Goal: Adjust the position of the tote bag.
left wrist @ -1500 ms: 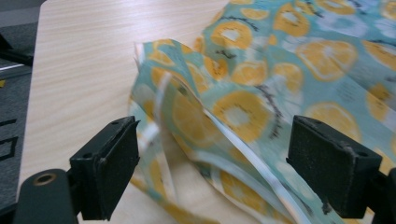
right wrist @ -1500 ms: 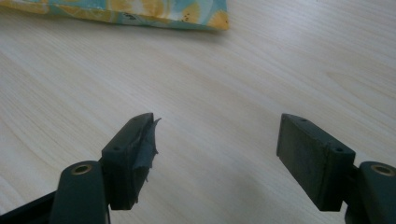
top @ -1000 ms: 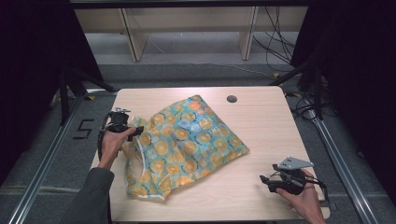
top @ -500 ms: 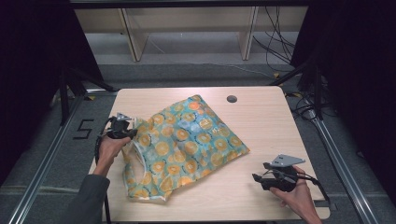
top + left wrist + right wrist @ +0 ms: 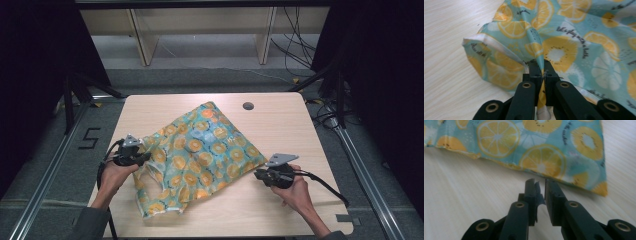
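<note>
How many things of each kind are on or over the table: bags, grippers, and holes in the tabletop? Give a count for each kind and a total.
Fruit-print bag: 1
Grippers: 2, the left gripper shut on the bag's edge and the right gripper just short of the bag
Round dark hole in the table: 1
Total: 4

Teal cloth bag point(image 5: 200, 150) printed with orange and yellow citrus slices on pale wood table point(image 5: 280, 125).

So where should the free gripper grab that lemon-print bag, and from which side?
Probably the bag's near corner, coming in low from the person's side of the table. That edge lies flat and pointed at the right gripper, whose jaws have just been closing with nothing between them. The left gripper already pinches a fold at the far side.
</note>
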Demonstrator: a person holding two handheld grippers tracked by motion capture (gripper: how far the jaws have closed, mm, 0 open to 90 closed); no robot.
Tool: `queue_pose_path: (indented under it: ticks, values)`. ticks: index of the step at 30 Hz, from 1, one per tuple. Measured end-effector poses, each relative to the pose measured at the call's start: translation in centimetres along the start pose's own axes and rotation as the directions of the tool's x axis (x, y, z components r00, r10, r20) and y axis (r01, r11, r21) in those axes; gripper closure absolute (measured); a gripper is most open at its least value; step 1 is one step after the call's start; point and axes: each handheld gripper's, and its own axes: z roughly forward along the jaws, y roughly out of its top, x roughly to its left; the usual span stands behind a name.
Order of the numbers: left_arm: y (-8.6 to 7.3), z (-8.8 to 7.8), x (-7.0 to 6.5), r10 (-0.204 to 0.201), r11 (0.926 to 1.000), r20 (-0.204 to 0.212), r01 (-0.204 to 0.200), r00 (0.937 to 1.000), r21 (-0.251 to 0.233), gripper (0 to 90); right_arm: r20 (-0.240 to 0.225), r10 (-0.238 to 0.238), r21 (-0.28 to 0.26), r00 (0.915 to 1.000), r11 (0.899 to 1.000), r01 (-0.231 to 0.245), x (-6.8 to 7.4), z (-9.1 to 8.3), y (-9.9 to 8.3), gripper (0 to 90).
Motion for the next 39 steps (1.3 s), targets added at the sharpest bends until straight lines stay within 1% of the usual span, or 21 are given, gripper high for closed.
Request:
queue_pose_path:
  ticks: [2, 3, 8, 11, 12, 13, 15, 16, 17, 18, 19, 22, 23, 24, 25, 28, 30, 33, 35, 37, 39]
  values:
    - [0.0, -0.1, -0.4, 0.007, 0.9999, 0.009, -0.007, 0.9999, -0.007, 88.4, -0.026, -0.017, 0.032, 0.9995, 0.999, 0.018, 0.3, 0.9, 0.7, 83.6]
    - [-0.1, -0.2, -0.5, 0.019, 0.9998, 0.014, -0.019, 0.9997, -0.006, 88.4, -0.007, -0.045, 0.009, 0.9990, 0.999, 0.045, 0.4, 1.6, 0.9, 84.2]
    - [-0.8, -0.8, -1.0, 0.021, 0.9997, 0.031, -0.020, 0.9993, -0.010, 88.7, 0.029, -0.071, 0.038, 0.9971, 0.997, 0.070, 0.7, 3.3, 2.5, 87.5]
    - [-1.2, -1.1, -1.6, 0.025, 0.9995, 0.065, -0.024, 0.9976, -0.018, 88.7, 0.074, -0.062, 0.075, 0.9953, 0.996, 0.056, -0.5, 3.9, 3.6, 88.7]
    - [-1.3, -1.2, -1.9, 0.026, 0.9995, 0.074, -0.024, 0.9969, -0.018, 88.7, 0.074, -0.062, 0.075, 0.9953, 0.996, 0.056, -0.5, 3.9, 3.6, 88.7]
    - [-1.4, -1.3, -2.2, 0.037, 0.9993, 0.083, -0.036, 0.9959, -0.014, 88.7, 0.102, -0.067, 0.057, 0.9925, 0.996, 0.062, -1.5, 4.6, 4.0, 88.7]
    - [-1.6, -1.2, -4.1, 0.041, 0.9988, 0.138, -0.037, 0.9896, -0.032, 88.7, 0.122, -0.052, 0.067, 0.9911, 0.997, 0.044, -2.6, 5.2, 4.8, 88.7]
    - [-1.6, -1.2, -4.1, 0.041, 0.9988, 0.138, -0.037, 0.9896, -0.032, 88.6, 0.122, -0.052, 0.067, 0.9911, 0.997, 0.044, -2.6, 5.2, 4.8, 88.7]
    - [-1.6, -1.0, -5.4, 0.051, 0.9980, 0.189, -0.043, 0.9807, -0.047, 88.6, 0.131, -0.051, 0.072, 0.9900, 0.997, 0.042, -3.9, 6.0, 5.7, 88.7]
    - [-1.6, -1.0, -5.4, 0.051, 0.9980, 0.189, -0.043, 0.9807, -0.047, 88.5, 0.140, -0.039, 0.056, 0.9894, 0.998, 0.032, -4.5, 6.5, 6.1, 88.8]
    - [-1.3, -0.9, -6.8, 0.068, 0.9970, 0.208, -0.059, 0.9756, -0.050, 88.5, 0.141, -0.030, 0.064, 0.9896, 0.998, 0.021, -5.1, 6.8, 6.6, 88.8]
    - [-1.1, -0.6, -8.0, 0.068, 0.9962, 0.238, -0.053, 0.9688, -0.069, 88.5, 0.153, -0.015, 0.055, 0.9881, 0.998, 0.007, -6.2, 7.3, 7.7, 88.8]
    - [-1.1, -0.5, -8.6, 0.071, 0.9957, 0.256, -0.054, 0.9640, -0.076, 88.4, 0.145, -0.009, 0.074, 0.9895, 0.997, -0.002, -6.5, 7.0, 8.1, 88.8]
    - [-1.0, -0.5, -8.8, 0.093, 0.9943, 0.263, -0.076, 0.9604, -0.075, 88.4, 0.145, 0.013, 0.048, 0.9894, 0.999, -0.020, -6.8, 6.4, 8.7, 88.7]
    - [-1.0, -0.3, -9.7, 0.090, 0.9939, 0.275, -0.069, 0.9572, -0.087, 88.4, 0.143, 0.014, 0.022, 0.9897, 1.000, -0.017, -6.7, 5.8, 8.7, 88.7]
    - [-1.0, -0.2, -10.3, 0.096, 0.9934, 0.273, -0.074, 0.9573, -0.088, 88.3, 0.112, 0.027, 0.002, 0.9934, 1.000, -0.028, -6.2, 4.8, 8.7, 88.5]
    - [-0.9, 0.0, -10.9, 0.081, 0.9938, 0.302, -0.053, 0.9498, -0.098, 88.3, 0.092, 0.024, -0.006, 0.9955, 1.000, -0.023, -5.5, 3.8, 8.4, 88.3]
    - [-0.9, -0.2, -11.6, 0.095, 0.9925, 0.298, -0.067, 0.9500, -0.102, 88.2, 0.063, -0.001, -0.025, 0.9980, 1.000, 0.002, -4.5, 2.9, 8.1, 87.5]
    - [-1.0, -0.6, -12.0, 0.103, 0.9910, 0.307, -0.071, 0.9462, -0.113, 88.3, 0.041, -0.004, -0.025, 0.9991, 1.000, 0.005, -3.9, 2.4, 7.8, 87.2]
    - [-1.2, -0.9, -12.5, 0.085, 0.9899, 0.315, -0.044, 0.9453, -0.135, 88.2, 0.036, -0.032, -0.050, 0.9989, 0.998, 0.033, -3.5, 2.0, 7.4, 87.2]
    - [-1.4, -1.0, -13.2, 0.098, 0.9886, 0.311, -0.057, 0.9453, -0.139, 88.1, 0.027, -0.029, -0.064, 0.9992, 0.997, 0.031, -2.9, 1.8, 7.0, 86.6]
